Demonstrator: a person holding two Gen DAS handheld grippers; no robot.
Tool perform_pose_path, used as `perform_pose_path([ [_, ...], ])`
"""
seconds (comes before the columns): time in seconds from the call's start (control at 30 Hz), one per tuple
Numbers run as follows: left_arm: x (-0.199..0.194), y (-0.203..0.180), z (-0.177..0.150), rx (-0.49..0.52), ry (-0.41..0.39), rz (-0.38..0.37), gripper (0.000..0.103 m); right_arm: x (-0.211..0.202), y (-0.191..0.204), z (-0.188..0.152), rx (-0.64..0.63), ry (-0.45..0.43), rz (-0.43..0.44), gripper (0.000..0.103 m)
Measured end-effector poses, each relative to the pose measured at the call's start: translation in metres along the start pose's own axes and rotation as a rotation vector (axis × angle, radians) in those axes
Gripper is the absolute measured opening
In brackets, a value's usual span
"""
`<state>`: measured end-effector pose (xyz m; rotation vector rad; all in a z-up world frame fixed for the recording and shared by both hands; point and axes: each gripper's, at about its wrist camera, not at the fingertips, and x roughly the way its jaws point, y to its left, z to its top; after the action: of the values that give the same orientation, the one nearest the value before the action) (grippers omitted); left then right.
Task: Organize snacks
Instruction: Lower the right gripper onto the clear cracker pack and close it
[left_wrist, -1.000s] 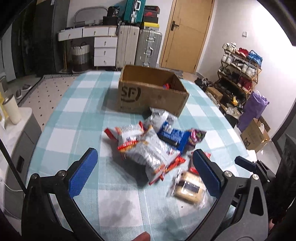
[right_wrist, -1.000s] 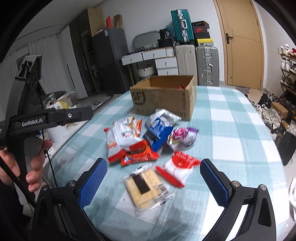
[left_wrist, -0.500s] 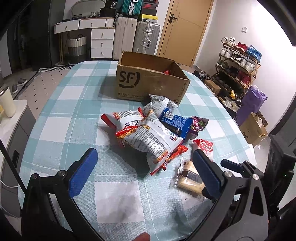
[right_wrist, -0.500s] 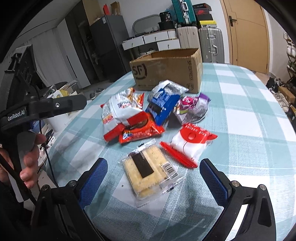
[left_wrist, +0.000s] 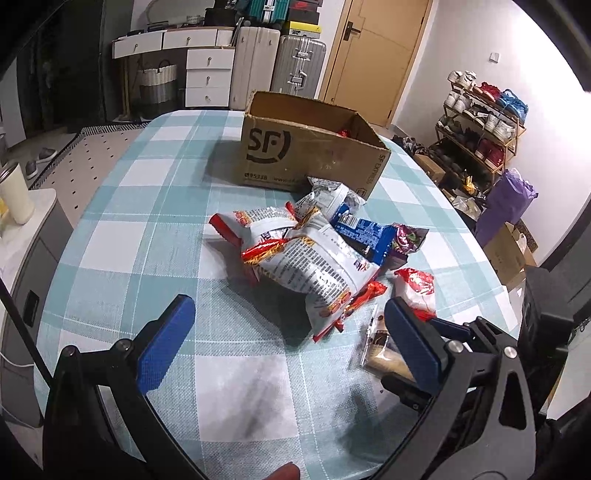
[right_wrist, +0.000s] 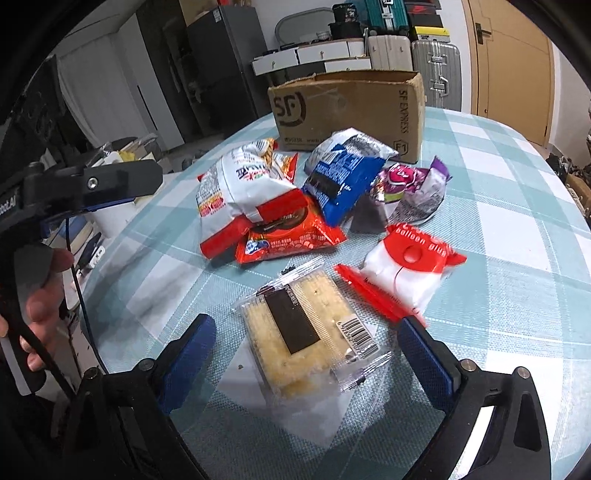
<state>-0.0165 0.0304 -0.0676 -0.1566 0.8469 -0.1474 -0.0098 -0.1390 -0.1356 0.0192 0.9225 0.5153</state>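
Grippers tilt downward: right gripper (right_wrist: 308, 345), just narrowing, straddles the cracker pack (right_wrist: 308, 338) untouched; left gripper (left_wrist: 286, 328) wide, empty.

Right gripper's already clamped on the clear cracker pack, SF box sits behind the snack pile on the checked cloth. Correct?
Not clamped. In the right wrist view the right gripper is open; its jaws have just been closing, with the cracker pack between them, the pads not yet pressing it. The rest holds: the SF box sits behind the snack pile on the checked cloth.
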Motion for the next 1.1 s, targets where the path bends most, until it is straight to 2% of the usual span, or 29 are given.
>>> perform_pose_path([
  [0.2,0.005,0.003,-0.004,-0.006,0.013,-0.001,0.102,0.007,0.006,0.001,-0.044,0.015,-0.054,0.082],
  [0.37,0.008,0.007,-0.005,-0.016,0.021,-0.003,0.102,0.008,0.011,0.000,-0.083,0.007,-0.074,0.076],
  [0.4,0.009,0.008,-0.005,-0.018,0.022,-0.001,0.102,0.008,0.013,0.000,-0.090,0.005,-0.061,0.068],
  [0.73,0.011,0.013,-0.008,-0.031,0.029,-0.001,0.102,0.004,0.021,-0.008,-0.128,-0.008,-0.082,0.065],
  [1.1,0.013,0.012,-0.008,-0.031,0.041,0.004,0.102,0.000,0.016,-0.008,-0.104,-0.014,-0.040,0.064],
])
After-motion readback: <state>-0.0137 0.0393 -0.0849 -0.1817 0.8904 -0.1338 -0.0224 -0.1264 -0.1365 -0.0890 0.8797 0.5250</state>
